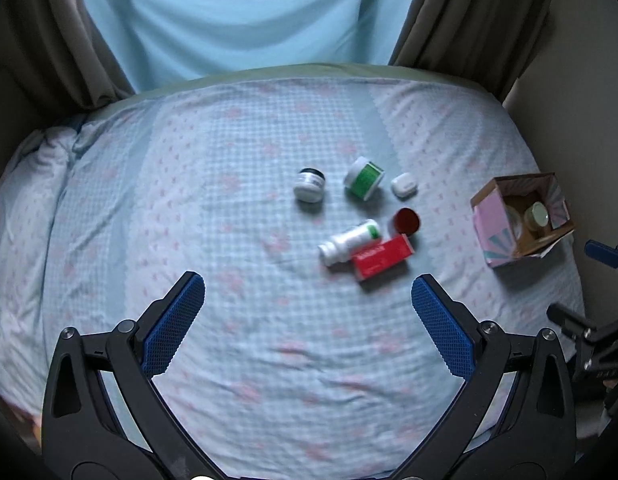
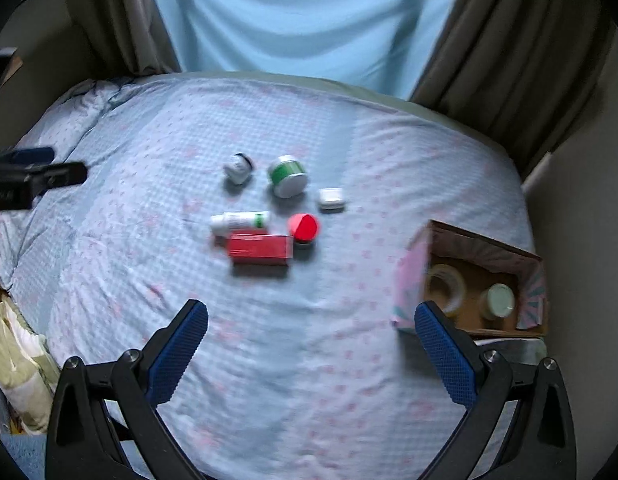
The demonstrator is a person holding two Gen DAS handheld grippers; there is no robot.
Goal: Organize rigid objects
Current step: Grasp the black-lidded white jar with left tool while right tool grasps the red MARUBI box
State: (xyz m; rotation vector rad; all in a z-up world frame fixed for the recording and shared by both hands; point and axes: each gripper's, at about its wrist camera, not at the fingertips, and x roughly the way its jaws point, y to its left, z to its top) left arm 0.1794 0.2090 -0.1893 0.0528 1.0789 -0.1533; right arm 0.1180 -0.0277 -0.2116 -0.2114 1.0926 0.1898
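Six small rigid items lie on the bed (image 1: 229,200) — the red box (image 1: 383,258) looks light, stiff, best pinched across its narrow sides; left tongs (image 1: 308,300) and right tongs (image 2: 311,326) gape wide, empty.

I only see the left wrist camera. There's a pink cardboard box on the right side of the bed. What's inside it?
Observer: The right wrist view looks further into the pink cardboard box. Next to the pale-lidded jar there is a clear round thing, maybe a tape roll.
Child: Is the other gripper holding anything?
Observer: No. The right gripper is open, with nothing between its blue pads.
Child: Is the red round thing a cup?
Observer: I cannot tell. From this side the red round thing shows a flat, bright red face, and it sits beside the red rectangular box.
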